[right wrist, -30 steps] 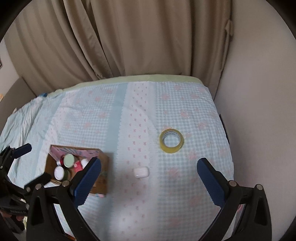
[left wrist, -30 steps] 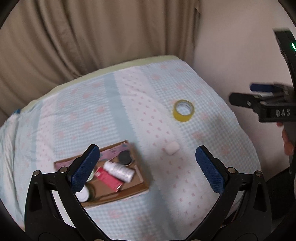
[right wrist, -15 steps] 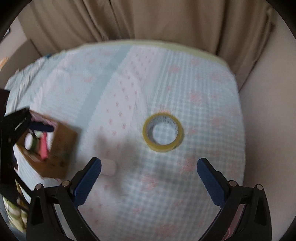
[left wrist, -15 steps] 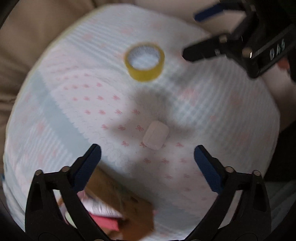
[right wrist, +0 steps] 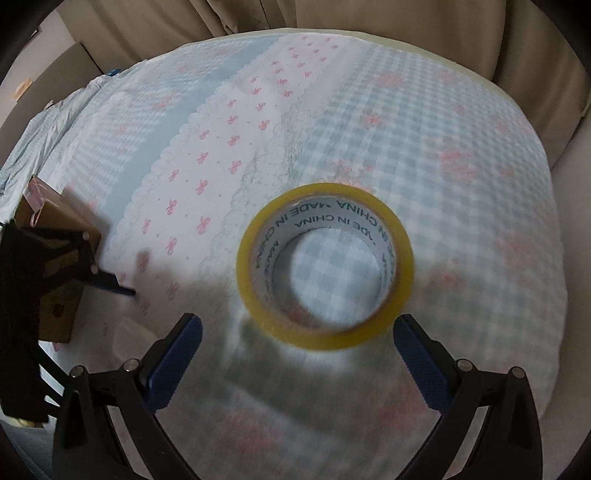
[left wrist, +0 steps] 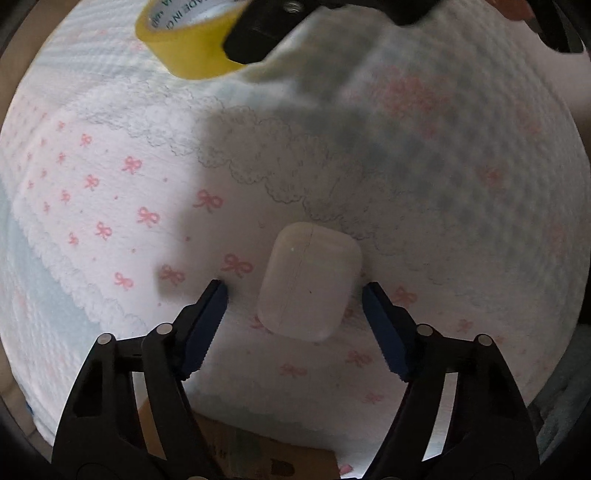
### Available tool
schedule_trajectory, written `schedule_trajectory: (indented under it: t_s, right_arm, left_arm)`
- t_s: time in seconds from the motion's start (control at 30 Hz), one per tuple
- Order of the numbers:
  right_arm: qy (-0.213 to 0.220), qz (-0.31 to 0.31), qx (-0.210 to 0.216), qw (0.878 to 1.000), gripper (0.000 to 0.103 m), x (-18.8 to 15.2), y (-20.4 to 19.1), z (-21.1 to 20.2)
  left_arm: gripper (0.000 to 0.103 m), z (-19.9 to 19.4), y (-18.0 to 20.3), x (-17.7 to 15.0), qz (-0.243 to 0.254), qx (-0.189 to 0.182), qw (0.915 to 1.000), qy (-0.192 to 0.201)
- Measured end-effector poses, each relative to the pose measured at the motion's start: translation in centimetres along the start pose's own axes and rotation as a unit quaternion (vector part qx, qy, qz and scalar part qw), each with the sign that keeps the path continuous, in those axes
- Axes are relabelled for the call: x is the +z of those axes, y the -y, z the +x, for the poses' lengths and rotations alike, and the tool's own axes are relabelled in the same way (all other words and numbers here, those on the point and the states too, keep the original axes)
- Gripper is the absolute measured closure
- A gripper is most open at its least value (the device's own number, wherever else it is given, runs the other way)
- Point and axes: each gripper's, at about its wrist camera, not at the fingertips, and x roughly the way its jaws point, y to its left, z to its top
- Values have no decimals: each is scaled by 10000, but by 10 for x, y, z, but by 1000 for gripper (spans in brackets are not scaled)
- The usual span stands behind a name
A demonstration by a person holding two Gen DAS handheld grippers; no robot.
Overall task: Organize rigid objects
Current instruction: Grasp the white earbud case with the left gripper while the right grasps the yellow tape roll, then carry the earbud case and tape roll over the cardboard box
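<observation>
A white earbud case (left wrist: 308, 282) lies on the patterned bedsheet (left wrist: 110, 184). My left gripper (left wrist: 295, 299) is open, its jaws on either side of the case with gaps on both sides. A yellow tape roll (right wrist: 325, 266) lies flat on the sheet; it also shows in the left wrist view (left wrist: 184, 40). My right gripper (right wrist: 297, 334) is open, low over the sheet, with the roll's near edge between its fingertips. The left gripper shows at the left edge of the right wrist view (right wrist: 110, 284).
A cardboard box (right wrist: 55, 251) stands at the left on the bed, and its edge shows at the bottom of the left wrist view (left wrist: 258, 458). Beige curtains (right wrist: 332, 22) hang behind the bed. The bed's right edge drops off beside a wall.
Both grippers came down close to the bed. The left one narrowed its opening around the earbud case. The right one closed in on the tape roll.
</observation>
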Motion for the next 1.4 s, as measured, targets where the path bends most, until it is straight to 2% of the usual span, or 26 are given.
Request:
schedule_trajectory:
  t_s: [0.1,0.23,0.3,0.33,0.43,0.6,0.73,0.97,1.13,1.23,1.4]
  right_arm:
    - [68,-50,-79,9999,0,3,3,8]
    - [40,-121,-113,9999,0,8,8,23]
    - [15,-166,-152,9997,0,12,9,30]
    - [27,-184,-179,9997,0,14,9,32]
    - [153,-202,-285,9993,5,17,9,34]
    - [203,-158,-293,9992,6,17,10,32]
    - [271,-50,-279,9992,6,17,10,28]
    - [540,130,-343,9979,6,19,9,-4]
    - [737,179,-418,9962,6,22,5,-41]
    - [945,243,-485,9940,6,26,-2,-77]
    - [1243,284,-595,9901,6,35,-23,-140]
  left_arm:
    - [30,-3,-1,-1,16,-52,9999,125]
    - [38,-8,-7,-3,30,-118,9997,229]
    - [56,-12,-12,-3,81,-79,9995,281]
    - [61,-14,-12,-3,94,-73,9995,288]
    - [61,-20,-18,-3,22,-204,9994,285]
    - [61,-27,-27,-4,-50,-207,9992,341]
    - [61,-40,-32,6,-319,-256,9981,457]
    - [61,-76,-50,2,-724,-354,9945,674]
    - [61,-119,-60,-11,-1065,-377,9889,961]
    - [61,-151,-60,-27,-1314,-343,9836,1187]
    - [61,-217,-61,-62,-1871,-310,9689,1591]
